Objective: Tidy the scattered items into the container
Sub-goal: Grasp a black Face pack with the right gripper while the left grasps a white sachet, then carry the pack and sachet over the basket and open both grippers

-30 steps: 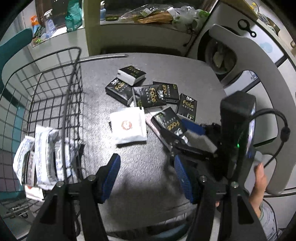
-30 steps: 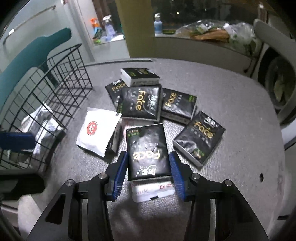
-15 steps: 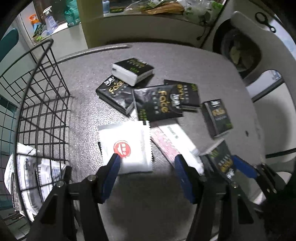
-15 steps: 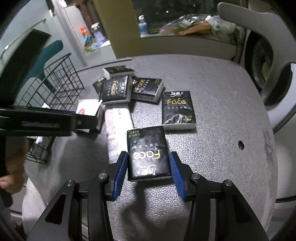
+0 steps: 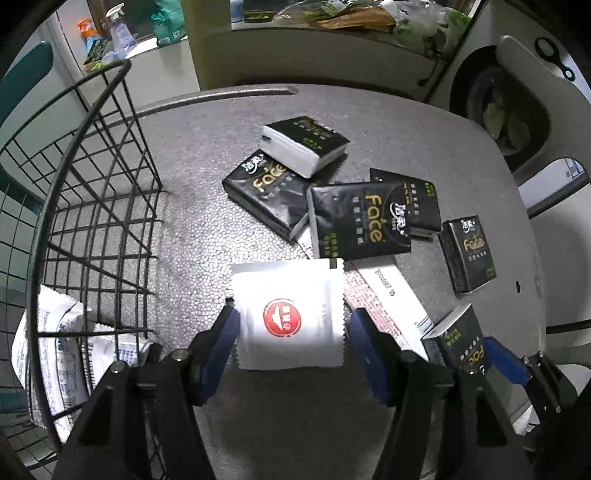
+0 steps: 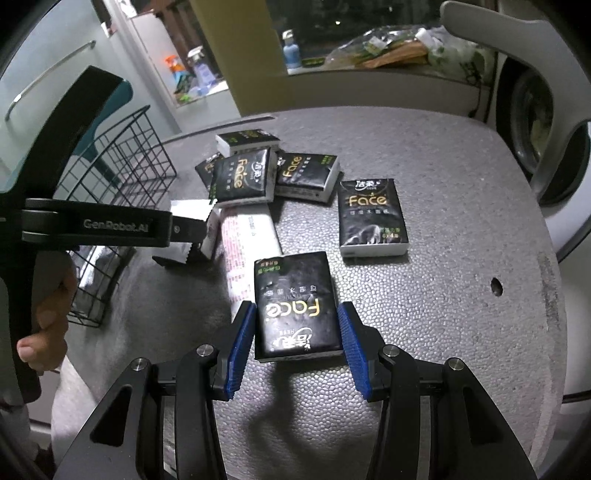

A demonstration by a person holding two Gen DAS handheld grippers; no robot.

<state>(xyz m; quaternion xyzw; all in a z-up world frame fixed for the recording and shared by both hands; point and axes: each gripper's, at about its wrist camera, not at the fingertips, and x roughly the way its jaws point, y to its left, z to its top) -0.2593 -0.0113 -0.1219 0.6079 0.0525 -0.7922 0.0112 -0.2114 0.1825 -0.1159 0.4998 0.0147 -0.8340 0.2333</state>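
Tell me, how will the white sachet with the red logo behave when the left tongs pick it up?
The white sachet looks thin and flat, so it is probably light and may bend. Its glossy foil could slip between the left tongs, which stand open around it.

A grey table (image 6: 461, 229) fills the middle of both views. Spray bottles (image 5: 110, 33) stand on a ledge at upper left; a washing machine (image 5: 495, 107) sits at upper right, and crumpled bags (image 6: 399, 44) lie along the top.

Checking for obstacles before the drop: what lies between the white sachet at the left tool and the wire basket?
In the left wrist view, only bare grey table separates the white square sachet from the black wire basket.
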